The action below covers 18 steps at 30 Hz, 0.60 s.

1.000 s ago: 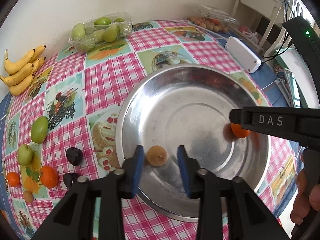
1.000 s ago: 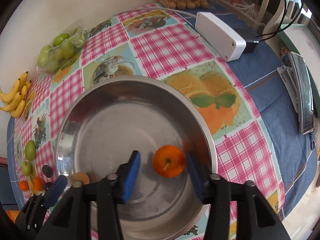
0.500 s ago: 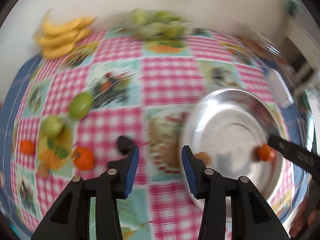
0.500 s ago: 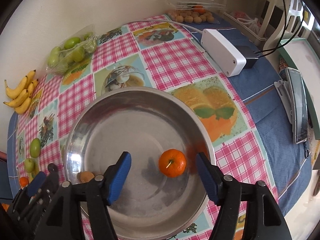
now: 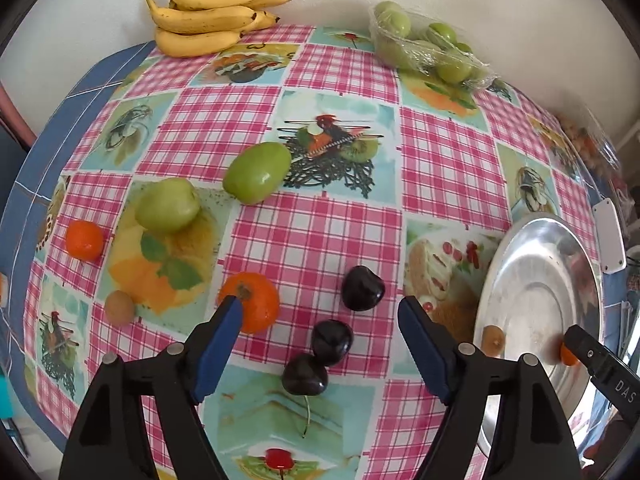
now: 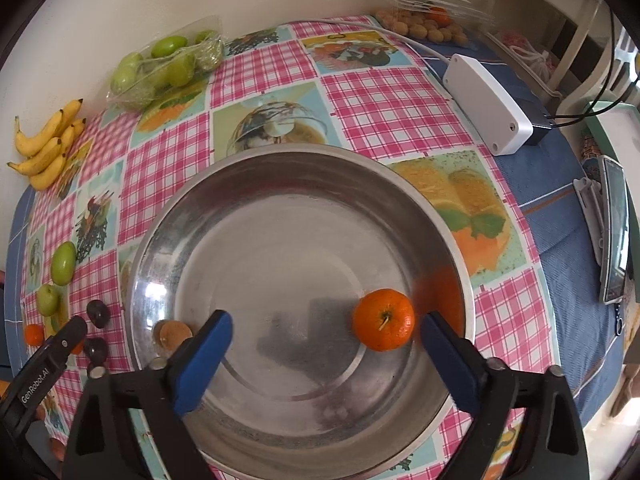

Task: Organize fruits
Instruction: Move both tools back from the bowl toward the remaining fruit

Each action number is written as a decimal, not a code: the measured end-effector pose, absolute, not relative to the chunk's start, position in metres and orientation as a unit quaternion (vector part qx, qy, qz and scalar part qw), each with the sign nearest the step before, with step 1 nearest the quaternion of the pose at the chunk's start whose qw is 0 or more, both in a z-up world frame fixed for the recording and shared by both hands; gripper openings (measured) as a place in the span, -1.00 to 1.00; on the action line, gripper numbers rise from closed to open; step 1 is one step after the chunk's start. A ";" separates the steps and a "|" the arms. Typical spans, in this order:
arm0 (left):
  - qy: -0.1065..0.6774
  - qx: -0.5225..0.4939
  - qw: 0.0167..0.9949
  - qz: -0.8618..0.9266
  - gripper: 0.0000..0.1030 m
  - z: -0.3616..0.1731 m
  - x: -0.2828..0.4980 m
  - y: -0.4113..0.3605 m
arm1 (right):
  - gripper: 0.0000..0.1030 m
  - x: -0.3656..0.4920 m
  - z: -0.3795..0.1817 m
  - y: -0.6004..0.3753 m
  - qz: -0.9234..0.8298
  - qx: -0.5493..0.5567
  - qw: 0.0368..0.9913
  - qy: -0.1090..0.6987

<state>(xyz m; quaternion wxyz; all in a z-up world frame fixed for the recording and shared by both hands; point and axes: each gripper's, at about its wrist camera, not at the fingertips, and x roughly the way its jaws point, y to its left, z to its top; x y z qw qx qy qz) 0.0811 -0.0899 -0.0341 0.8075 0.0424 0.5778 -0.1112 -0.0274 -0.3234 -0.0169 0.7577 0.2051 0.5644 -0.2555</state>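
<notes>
A steel bowl (image 6: 168,248) holds an orange mandarin (image 6: 383,319) and a small brown fruit (image 6: 173,332). My right gripper (image 6: 326,354) is open and empty above the bowl, the mandarin just inside its right finger. My left gripper (image 5: 320,340) is open and empty over the checked tablecloth, left of the bowl (image 5: 516,264). Three dark plums (image 5: 362,288) (image 5: 332,342) (image 5: 304,374) lie between its fingers. A mandarin (image 5: 256,306) touches its left fingertip. Two green fruits (image 5: 256,172) (image 5: 167,205), another mandarin (image 5: 84,240) and a small brown fruit (image 5: 119,307) lie further left.
A bunch of bananas (image 5: 208,16) and a wrapped tray of green fruit (image 5: 428,46) lie by the back wall. A white box with a cable (image 6: 488,110), a packet of small brown fruits (image 6: 420,26) and a phone (image 6: 614,232) lie right of the bowl.
My left gripper swung left from over the bowl to above the plums and opened wider. My right gripper opened wider and pulled back, leaving the mandarin in the bowl.
</notes>
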 end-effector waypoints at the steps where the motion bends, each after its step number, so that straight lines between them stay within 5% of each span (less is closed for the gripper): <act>1: 0.576 0.045 0.809 -0.113 0.56 -0.033 0.081 -0.092 | 1.00 -0.027 -0.016 -0.323 -0.255 0.204 0.759 0.563; 10: 0.559 0.042 0.819 -0.122 0.85 -0.026 0.079 -0.089 | 1.00 -0.025 -0.009 -0.318 -0.242 0.211 0.778 0.539; 18: 0.535 0.058 0.833 -0.129 0.85 -0.014 0.078 -0.083 | 1.00 -0.020 -0.008 -0.308 -0.223 0.227 0.794 0.518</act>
